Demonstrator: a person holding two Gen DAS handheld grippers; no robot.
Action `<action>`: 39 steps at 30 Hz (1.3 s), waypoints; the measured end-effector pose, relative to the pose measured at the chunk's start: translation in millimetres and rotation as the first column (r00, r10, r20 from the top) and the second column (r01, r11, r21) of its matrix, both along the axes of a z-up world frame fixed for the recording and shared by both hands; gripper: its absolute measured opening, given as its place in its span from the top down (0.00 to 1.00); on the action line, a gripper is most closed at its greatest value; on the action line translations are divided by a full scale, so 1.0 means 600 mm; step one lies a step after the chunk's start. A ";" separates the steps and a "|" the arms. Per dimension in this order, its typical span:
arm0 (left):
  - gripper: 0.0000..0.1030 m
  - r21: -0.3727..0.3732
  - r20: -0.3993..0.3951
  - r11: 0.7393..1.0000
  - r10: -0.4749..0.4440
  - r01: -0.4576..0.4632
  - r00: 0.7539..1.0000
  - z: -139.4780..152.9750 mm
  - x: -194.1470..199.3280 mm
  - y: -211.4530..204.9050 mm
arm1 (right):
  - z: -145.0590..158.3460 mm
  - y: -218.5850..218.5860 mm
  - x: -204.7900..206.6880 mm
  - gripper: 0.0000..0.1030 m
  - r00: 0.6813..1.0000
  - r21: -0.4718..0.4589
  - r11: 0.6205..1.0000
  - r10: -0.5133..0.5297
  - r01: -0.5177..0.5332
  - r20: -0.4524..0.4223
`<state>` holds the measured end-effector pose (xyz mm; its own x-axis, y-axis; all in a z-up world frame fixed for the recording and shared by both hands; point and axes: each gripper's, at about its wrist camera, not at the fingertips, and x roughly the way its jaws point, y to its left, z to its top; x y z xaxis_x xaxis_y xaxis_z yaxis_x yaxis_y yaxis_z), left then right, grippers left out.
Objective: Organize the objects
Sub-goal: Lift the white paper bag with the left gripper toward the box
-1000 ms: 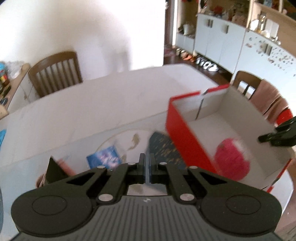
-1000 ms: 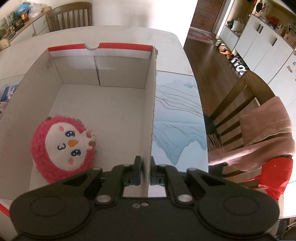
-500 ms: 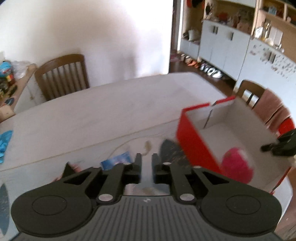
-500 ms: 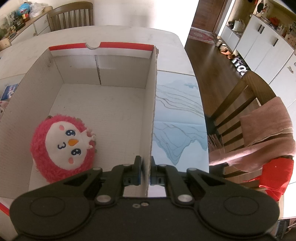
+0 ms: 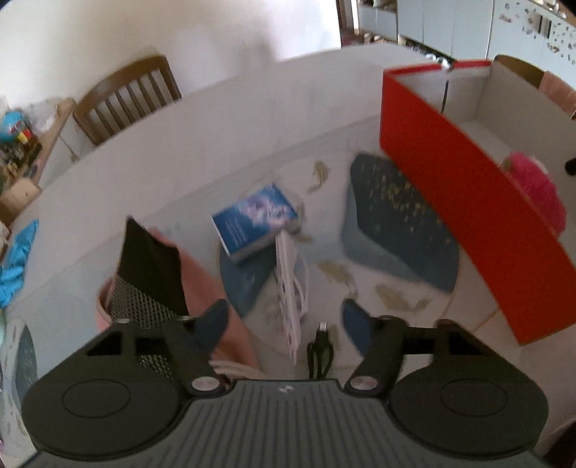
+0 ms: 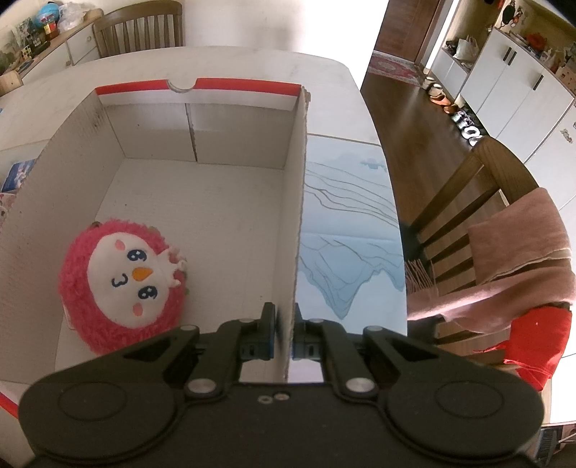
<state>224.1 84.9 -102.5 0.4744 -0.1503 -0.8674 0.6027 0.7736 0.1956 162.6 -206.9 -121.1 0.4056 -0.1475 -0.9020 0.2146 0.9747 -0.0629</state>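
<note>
A white worktop (image 6: 252, 64) carries a pale blue mat (image 6: 345, 230) printed with thin dark lines. A wooden chair (image 6: 140, 25) stands at its far end, beside a sideboard (image 6: 43, 43) crowded with small items. To the right, another chair (image 6: 468, 201) has a pink cloth (image 6: 522, 252) draped over it and a red cloth (image 6: 536, 342) below. White cabinets (image 6: 504, 79) line the far wall over a dark wood floor (image 6: 403, 97), with shoes (image 6: 453, 111) at their foot.

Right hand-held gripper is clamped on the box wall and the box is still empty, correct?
Not quite. The right hand-held gripper is clamped on the box wall, but the box is not empty: the right wrist view shows a pink plush toy lying inside.
</note>
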 end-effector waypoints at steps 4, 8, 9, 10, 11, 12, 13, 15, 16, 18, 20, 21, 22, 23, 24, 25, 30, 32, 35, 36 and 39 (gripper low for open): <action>0.63 -0.001 -0.034 1.000 0.028 -0.028 0.999 -0.016 0.004 0.012 | 0.000 0.000 0.000 0.95 1.000 0.000 1.000 -0.001 0.001 0.000; 0.68 -0.014 -0.060 0.999 0.047 -0.048 0.997 -0.024 0.010 0.015 | 0.000 0.000 0.000 0.95 1.000 0.000 1.000 0.000 0.000 0.000; 0.74 -0.013 -0.067 0.999 0.050 -0.051 0.997 -0.026 0.011 0.015 | 0.000 0.000 0.000 0.95 1.000 -0.001 1.000 0.000 0.000 0.000; 0.85 -0.013 -0.072 0.998 0.053 -0.054 0.996 -0.028 0.013 0.015 | 0.000 0.000 0.000 0.95 1.000 -0.001 1.000 0.001 -0.001 0.000; 0.89 -0.017 -0.078 0.998 0.058 -0.059 0.995 -0.031 0.014 0.015 | 0.000 0.000 0.000 0.95 1.000 -0.001 1.000 0.000 0.000 0.000; 0.91 -0.024 -0.080 0.997 0.066 -0.068 0.995 -0.032 0.016 0.016 | -0.001 0.000 -0.001 0.95 1.000 -0.001 1.000 -0.001 0.001 0.000; 0.94 -0.030 -0.075 0.997 0.074 -0.076 0.994 -0.032 0.016 0.018 | -0.001 0.000 -0.001 0.95 1.000 -0.001 1.000 -0.002 0.002 0.000; 0.97 -0.036 -0.072 0.996 0.084 -0.087 0.994 -0.033 0.018 0.021 | -0.001 0.000 -0.001 0.95 1.000 -0.001 1.000 -0.001 0.001 0.000; 0.99 -0.030 -0.062 0.995 0.092 -0.094 0.994 -0.033 0.018 0.022 | -0.001 0.000 -0.001 0.95 1.000 0.000 1.000 -0.002 0.002 0.000; 0.99 -0.032 -0.051 0.995 0.094 -0.096 0.994 -0.030 0.018 0.022 | -0.001 0.000 -0.001 0.95 1.000 -0.001 1.000 -0.001 0.001 0.000; 0.99 -0.039 -0.035 0.994 0.097 -0.098 0.995 -0.021 0.016 0.023 | -0.002 0.000 -0.001 0.95 1.000 -0.001 1.000 -0.001 0.001 0.000; 0.99 -0.040 -0.026 0.994 0.098 -0.099 0.995 -0.016 0.015 0.023 | -0.002 0.000 -0.002 0.95 1.000 -0.001 1.000 -0.001 0.001 0.000; 0.99 -0.046 -0.021 0.994 0.101 -0.102 0.995 -0.011 0.015 0.023 | -0.002 0.000 -0.002 0.95 1.000 -0.001 1.000 -0.001 0.001 0.000; 0.99 -0.060 -0.019 0.993 0.104 -0.105 0.994 -0.002 0.015 0.023 | -0.002 0.000 -0.002 0.95 1.000 -0.002 1.000 0.000 0.000 0.000; 0.99 -0.074 -0.016 0.992 0.098 -0.099 0.995 0.007 0.013 0.022 | -0.002 0.000 -0.002 0.95 1.000 -0.002 1.000 0.000 0.000 -0.001; 0.99 -0.086 -0.009 0.992 0.087 -0.087 0.996 0.017 0.010 0.019 | -0.003 0.000 -0.002 0.95 1.000 -0.002 1.000 0.000 0.000 -0.001; 0.99 -0.142 0.025 0.990 0.024 -0.020 0.999 0.076 -0.006 -0.009 | -0.004 0.000 -0.002 0.95 1.000 -0.004 1.000 -0.001 0.001 0.000; 0.99 -0.166 0.043 0.986 -0.010 0.017 0.999 0.100 -0.012 -0.028 | -0.004 0.000 -0.002 0.95 1.000 0.000 1.000 -0.004 0.004 0.002; 0.99 -0.199 0.058 0.977 -0.062 0.072 0.996 0.130 -0.018 -0.061 | -0.003 0.000 -0.002 0.96 1.000 0.002 1.000 -0.005 0.005 0.004; 0.99 -0.204 0.065 0.975 -0.079 0.091 0.995 0.137 -0.020 -0.073 | -0.003 0.000 -0.002 0.96 1.000 0.002 1.000 -0.006 0.006 0.004; 0.99 -0.222 0.080 0.963 -0.137 0.152 0.987 0.157 -0.023 -0.114 | -0.003 0.000 -0.001 0.96 1.000 0.002 1.000 -0.009 0.009 0.002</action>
<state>210.1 16.7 -8.4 0.4862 -0.4108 -0.7713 0.7033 0.7077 0.0665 162.1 -206.7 -122.7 0.4057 -0.1494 -0.9017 0.2234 0.9728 -0.0607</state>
